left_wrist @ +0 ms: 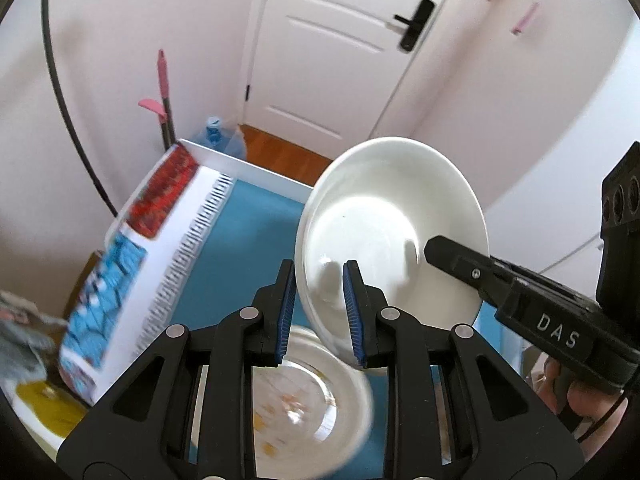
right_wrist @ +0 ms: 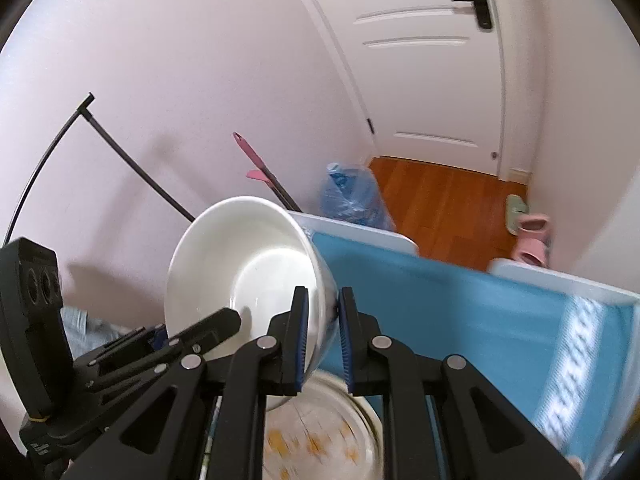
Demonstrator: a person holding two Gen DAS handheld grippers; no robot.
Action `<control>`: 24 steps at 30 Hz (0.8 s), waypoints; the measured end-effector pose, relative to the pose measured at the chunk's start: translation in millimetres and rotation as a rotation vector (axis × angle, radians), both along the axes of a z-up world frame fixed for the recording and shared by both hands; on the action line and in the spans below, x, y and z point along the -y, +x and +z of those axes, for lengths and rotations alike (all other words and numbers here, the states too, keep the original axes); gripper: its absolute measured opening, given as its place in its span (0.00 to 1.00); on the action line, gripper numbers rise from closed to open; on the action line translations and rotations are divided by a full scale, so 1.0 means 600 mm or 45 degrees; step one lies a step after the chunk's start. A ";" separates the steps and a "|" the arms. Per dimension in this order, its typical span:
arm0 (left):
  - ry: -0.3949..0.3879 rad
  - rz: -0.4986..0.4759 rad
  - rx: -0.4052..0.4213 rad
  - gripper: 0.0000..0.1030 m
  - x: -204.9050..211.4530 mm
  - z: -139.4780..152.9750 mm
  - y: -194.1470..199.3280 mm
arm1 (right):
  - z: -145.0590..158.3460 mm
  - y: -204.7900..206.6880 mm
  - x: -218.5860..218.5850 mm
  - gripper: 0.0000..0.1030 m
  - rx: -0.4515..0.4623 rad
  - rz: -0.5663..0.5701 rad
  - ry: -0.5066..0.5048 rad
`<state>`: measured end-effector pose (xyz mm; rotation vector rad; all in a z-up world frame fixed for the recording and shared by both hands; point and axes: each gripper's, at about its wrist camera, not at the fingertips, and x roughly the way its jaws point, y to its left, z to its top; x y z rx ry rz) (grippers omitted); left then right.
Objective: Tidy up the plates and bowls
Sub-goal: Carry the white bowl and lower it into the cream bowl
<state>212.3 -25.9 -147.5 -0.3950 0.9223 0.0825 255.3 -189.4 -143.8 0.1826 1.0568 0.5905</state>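
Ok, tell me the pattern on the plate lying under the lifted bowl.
The plate is pale with small orange-yellow marks, blurred; clearest in the right wrist view.

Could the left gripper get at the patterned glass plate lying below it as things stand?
Probably not yet: the left gripper is shut on the white bowl, as is the right gripper, and the bowl hangs over the glass plate.

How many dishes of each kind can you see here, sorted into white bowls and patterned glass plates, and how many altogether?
White bowl: 1, tilted, gripped at its rim by the left gripper and the right gripper.
Clear glass plate with orange pattern: 1, lying below the bowl.
Total: 2 dishes.
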 end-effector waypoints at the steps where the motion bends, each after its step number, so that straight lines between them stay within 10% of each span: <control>1: -0.002 -0.004 0.009 0.21 0.020 0.005 -0.011 | 0.006 -0.015 0.022 0.14 0.007 -0.005 -0.001; 14: -0.033 -0.296 -0.040 0.21 0.292 0.006 -0.085 | 0.033 -0.168 0.279 0.14 0.016 -0.272 -0.060; 24: -0.059 -0.466 -0.251 0.21 0.396 -0.100 -0.097 | -0.073 -0.227 0.381 0.14 -0.173 -0.461 -0.085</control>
